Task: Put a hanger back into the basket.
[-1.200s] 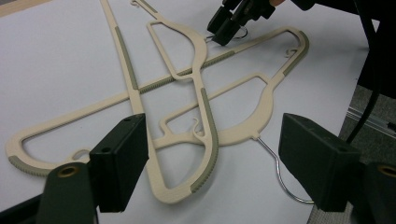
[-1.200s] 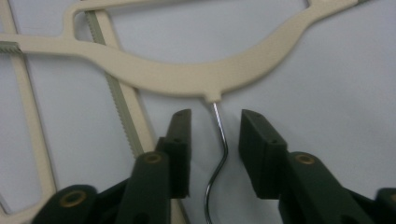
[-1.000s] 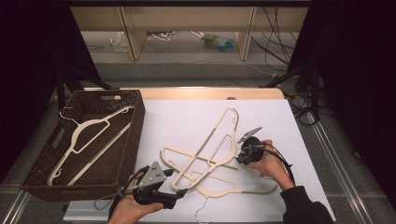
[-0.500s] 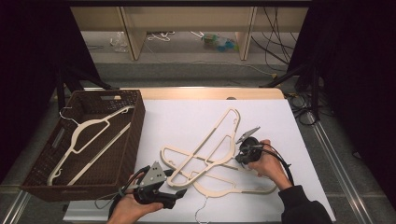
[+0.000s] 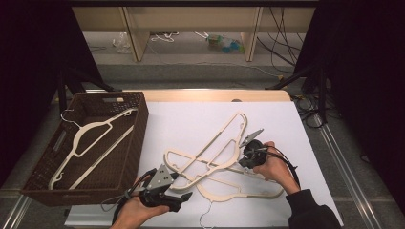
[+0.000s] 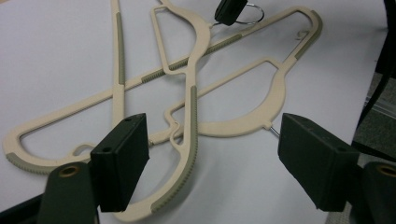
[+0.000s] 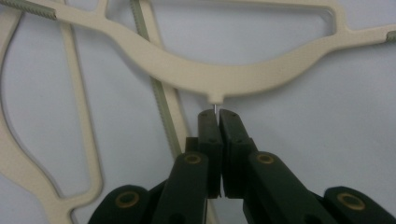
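The cream plastic hangers (image 5: 215, 157) lie tangled on the white desk (image 5: 191, 121) beside the wicker basket (image 5: 136, 143) (which already holds one); they look light, stiff and prone to snagging, so the thin wire hook (image 7: 214, 108) seems the surest hold. The right gripper (image 7: 218, 116) has its fingers closed on that hook's stem, while the left gripper (image 6: 212, 161) hovers with fingers spread wide over a hanger shoulder. Compared with a second ago, little differs: the pile has barely shifted.
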`<state>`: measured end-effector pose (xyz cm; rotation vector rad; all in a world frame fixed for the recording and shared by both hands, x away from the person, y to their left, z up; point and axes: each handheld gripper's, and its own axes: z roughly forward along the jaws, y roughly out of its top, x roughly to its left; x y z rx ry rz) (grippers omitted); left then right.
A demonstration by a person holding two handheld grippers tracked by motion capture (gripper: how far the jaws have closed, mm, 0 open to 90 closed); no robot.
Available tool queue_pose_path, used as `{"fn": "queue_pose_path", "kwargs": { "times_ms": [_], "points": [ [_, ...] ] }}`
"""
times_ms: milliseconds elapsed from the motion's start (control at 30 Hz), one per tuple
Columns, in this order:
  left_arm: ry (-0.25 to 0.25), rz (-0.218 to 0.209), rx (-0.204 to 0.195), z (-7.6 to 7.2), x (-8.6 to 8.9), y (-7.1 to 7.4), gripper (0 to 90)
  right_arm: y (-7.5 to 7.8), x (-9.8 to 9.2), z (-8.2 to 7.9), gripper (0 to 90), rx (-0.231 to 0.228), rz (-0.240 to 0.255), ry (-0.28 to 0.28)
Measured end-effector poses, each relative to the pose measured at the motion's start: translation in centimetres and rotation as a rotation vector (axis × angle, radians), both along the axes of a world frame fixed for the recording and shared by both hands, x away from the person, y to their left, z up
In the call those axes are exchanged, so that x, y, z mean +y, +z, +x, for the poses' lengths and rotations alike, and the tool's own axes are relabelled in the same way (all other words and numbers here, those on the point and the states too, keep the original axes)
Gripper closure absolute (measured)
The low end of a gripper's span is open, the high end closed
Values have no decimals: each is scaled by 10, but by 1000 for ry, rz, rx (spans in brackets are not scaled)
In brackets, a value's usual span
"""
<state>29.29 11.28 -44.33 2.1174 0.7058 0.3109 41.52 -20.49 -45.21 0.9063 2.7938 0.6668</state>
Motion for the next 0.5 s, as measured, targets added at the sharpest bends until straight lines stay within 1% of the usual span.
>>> {"fn": "queue_pose_path", "kwargs": {
  "times_ms": [33,67,100,133,200,267,333,433,467,500],
  "points": [
    [2,11,-5,3,-5,-3,255,1,0,-1,886,-5,4,0],
    [-3,30,-11,7,-10,-5,259,2,1,-2,886,10,0,-6],
    [-9,48,-24,11,-15,-8,259,3,1,-2,886,11,-3,-6],
    [-5,76,-34,16,-20,-11,264,4,1,-3,886,17,-5,-9],
    [1,100,-44,25,-30,-16,278,6,2,-4,886,14,-7,-13],
    [-9,134,-55,34,-41,-22,284,7,2,-4,887,20,-4,-11],
    [-7,166,-86,41,-52,-25,286,9,2,-5,886,25,-1,-11],
    [-25,190,-115,50,-67,-28,297,12,3,-7,887,31,-7,-11],
    [-21,177,-124,51,-73,-28,298,13,3,-7,886,31,-8,-12],
    [-27,188,-134,52,-77,-28,305,14,4,-8,887,31,-9,-14]
  ]
}}
